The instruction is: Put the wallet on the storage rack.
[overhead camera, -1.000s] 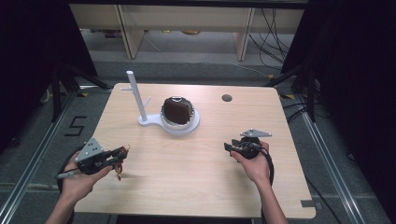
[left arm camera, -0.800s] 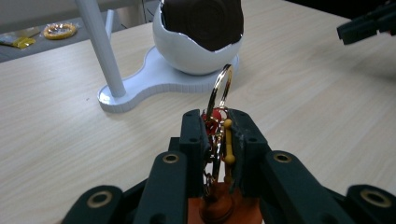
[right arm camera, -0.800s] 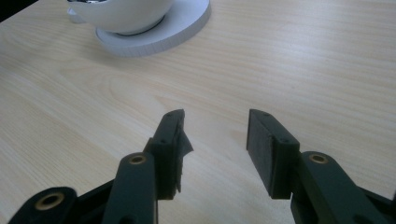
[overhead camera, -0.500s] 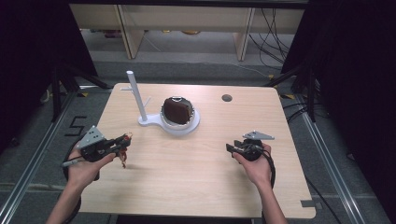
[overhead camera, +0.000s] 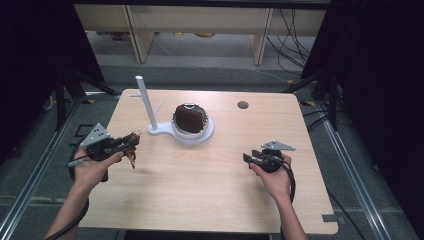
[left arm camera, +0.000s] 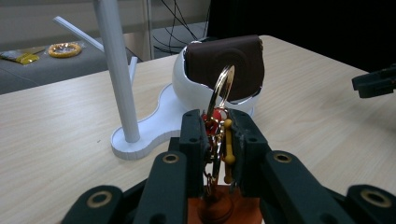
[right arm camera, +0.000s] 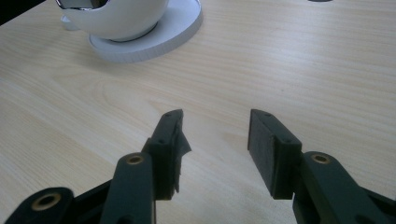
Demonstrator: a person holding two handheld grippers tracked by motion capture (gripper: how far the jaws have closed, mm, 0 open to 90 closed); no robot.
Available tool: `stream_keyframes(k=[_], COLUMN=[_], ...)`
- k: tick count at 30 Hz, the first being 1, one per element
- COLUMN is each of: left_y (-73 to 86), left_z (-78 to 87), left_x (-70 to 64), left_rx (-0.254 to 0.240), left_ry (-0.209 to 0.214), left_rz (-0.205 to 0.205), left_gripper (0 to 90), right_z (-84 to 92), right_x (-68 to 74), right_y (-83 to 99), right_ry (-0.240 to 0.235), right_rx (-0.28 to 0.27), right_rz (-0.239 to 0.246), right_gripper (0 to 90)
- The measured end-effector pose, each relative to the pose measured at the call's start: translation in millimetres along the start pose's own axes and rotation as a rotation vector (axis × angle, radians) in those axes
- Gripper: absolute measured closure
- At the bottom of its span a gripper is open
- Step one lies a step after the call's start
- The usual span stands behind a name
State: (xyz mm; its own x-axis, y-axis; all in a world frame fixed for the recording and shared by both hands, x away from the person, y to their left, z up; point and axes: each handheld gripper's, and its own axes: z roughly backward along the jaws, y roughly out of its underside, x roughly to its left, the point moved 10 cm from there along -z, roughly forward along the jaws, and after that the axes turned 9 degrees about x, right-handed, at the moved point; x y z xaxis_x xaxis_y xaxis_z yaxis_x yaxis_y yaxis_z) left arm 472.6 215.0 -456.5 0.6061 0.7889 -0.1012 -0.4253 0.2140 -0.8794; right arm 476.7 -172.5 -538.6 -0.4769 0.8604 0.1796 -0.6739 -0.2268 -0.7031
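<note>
My left gripper [overhead camera: 133, 140] is shut on a key chain [overhead camera: 132, 156] at the table's left, lifted off the wood. Its gold ring [left arm camera: 223, 87] sticks up past the pads, and red and yellow charms hang between the jaws of the left gripper [left arm camera: 217, 128]. Ahead stands a white stand with an upright post [overhead camera: 145, 102] and a white bowl [overhead camera: 200, 136] holding a brown pouch [overhead camera: 190, 119]. The post [left arm camera: 114, 70] and pouch [left arm camera: 229, 60] are close in front. My right gripper [overhead camera: 248, 158] rests at the right; its jaws [right arm camera: 215, 135] have just been opening, with nothing between them.
A round cable hole [overhead camera: 243, 105] sits in the table's far right part. The bowl's base [right arm camera: 154, 37] lies ahead and left of the right gripper. Bare wood stretches between the two hands. Shelving and cables stand beyond the far edge.
My left hand has carried the key chain forward and a little up, toward the white stand. The right hand has stayed put, and its jaws stand slightly wider.
</note>
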Motion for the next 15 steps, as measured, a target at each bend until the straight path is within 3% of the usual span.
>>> stream_keyframes(k=[9, 15], left_y=[-12.7, -14.4], left_z=[-4.0, -4.9], left_x=[14.9, 21.2], left_rx=[-0.029, -0.017], left_ry=[-0.002, -0.017], left_rz=[0.022, 0.025], left_gripper=[76.4, 76.3], right_z=[0.8, 1.0], right_x=[0.1, 1.0], right_y=[1.1, 1.1], right_ry=[-0.005, -0.012], right_rx=[0.012, 0.014], right_rz=[0.002, -0.001], right_gripper=[56.1, 56.0])
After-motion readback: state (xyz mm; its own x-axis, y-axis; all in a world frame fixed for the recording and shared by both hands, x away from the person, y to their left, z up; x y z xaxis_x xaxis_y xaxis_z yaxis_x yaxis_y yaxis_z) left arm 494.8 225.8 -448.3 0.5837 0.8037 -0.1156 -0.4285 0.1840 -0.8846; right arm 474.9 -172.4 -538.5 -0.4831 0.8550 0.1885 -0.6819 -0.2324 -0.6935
